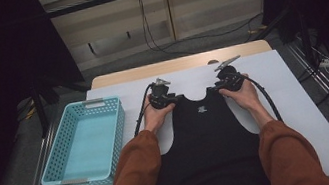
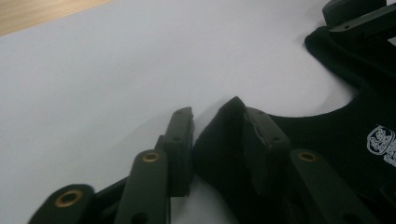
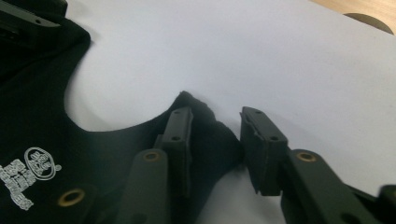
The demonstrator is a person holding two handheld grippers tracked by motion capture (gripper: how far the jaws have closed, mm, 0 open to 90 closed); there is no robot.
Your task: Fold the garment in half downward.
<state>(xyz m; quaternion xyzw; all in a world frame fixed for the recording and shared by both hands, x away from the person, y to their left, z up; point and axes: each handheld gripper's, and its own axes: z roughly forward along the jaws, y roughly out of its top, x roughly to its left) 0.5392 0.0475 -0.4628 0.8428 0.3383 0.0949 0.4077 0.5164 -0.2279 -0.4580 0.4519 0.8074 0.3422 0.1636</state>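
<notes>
1. Lying across most of the wooden table (image 1: pixel 114 75) is a white sheet (image 1: pixel 295 101), flat and smooth.
2. On that sheet, a black vest (image 1: pixel 206 141) is spread flat, its neckline towards the far edge and its lower part running off the near edge between the person's rust-coloured sleeves (image 1: pixel 131 179).
3. A light blue basket (image 1: pixel 84 139) sits at the sheet's left edge, well apart from the vest.
4. The left gripper (image 1: pixel 166 101) rests at the vest's left shoulder strap (image 2: pixel 219 135); in the left gripper view the strap's tip stands bunched between the jaws, one pad pressed against it and the other just beside it with a thin gap, so the grasp is not yet fully clenched.
5. The right gripper (image 1: pixel 222 85) sits at the right shoulder strap (image 3: pixel 205 135); its jaws straddle the raised fold, both pads touching cloth.
6. A small white logo (image 1: pixel 201 109) lies just below the neckline.
</notes>
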